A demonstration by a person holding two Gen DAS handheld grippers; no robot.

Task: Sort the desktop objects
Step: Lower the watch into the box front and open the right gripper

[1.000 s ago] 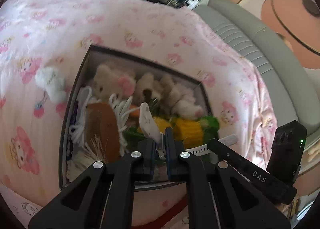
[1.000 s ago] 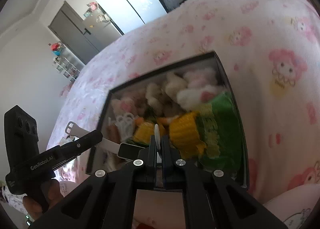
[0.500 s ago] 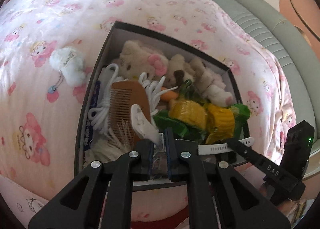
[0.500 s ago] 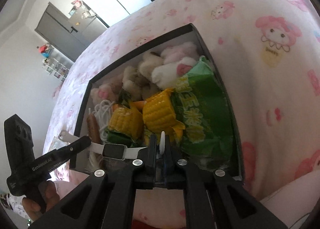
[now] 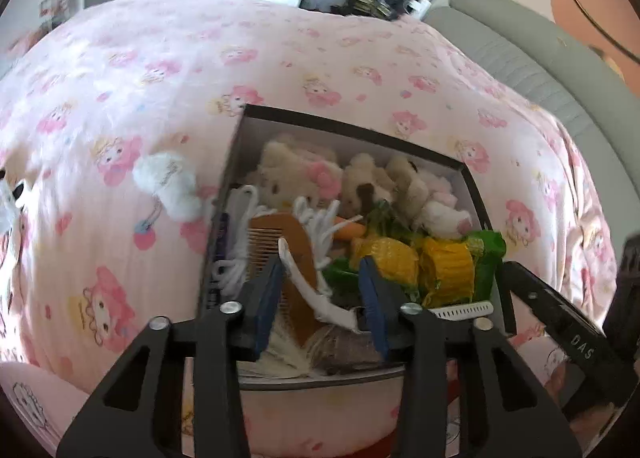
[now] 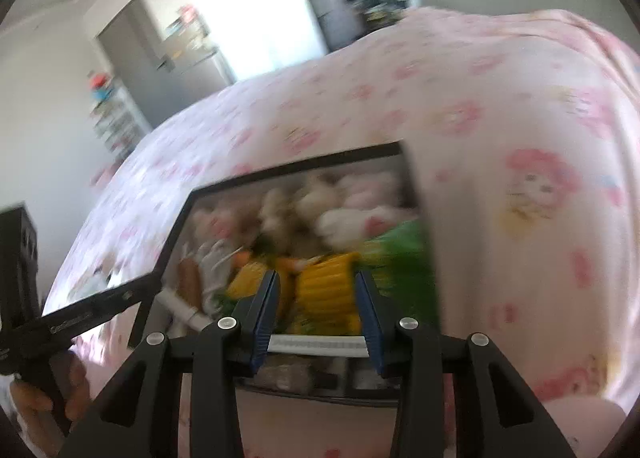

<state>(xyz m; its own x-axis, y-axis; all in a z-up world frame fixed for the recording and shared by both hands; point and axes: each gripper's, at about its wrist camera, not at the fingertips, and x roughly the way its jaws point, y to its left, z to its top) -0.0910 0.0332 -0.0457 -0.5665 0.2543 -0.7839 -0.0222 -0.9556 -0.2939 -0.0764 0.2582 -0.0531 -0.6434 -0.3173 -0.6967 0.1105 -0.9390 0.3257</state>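
Sorting nearly done, by the look of it: black cardboard box (image 5: 352, 130) on the pink cartoon-print bed cover (image 5: 140, 70) already packed full. Inside: cream plush bears (image 5: 296, 174), brown wooden comb (image 5: 280, 234), white cord (image 5: 320, 218), yellow corn cobs in green wrapper (image 5: 432, 262). Left to tidy, as far as can be seen: small fluffy white plush toy (image 5: 168, 182) lying out on the bed cover, just beside the box's left wall.

White watch with a long rubbery strap (image 5: 316, 294) now lying in the near end of the box, across the comb and the corn. One strap end poking up between the blue pads of the left gripper (image 5: 320, 294), leaning near the left pad, not squeezed. Jaws there opening, letting go. Other strap end (image 6: 316, 345) lying flat across the gap of the right gripper (image 6: 316, 314), low between its pads, with no pinch seen. Jaws there opening too, letting go. Right view blurry, so fine touch hard to tell.

Likely next: lifting both grippers away, then going for the white plush toy outside the box.
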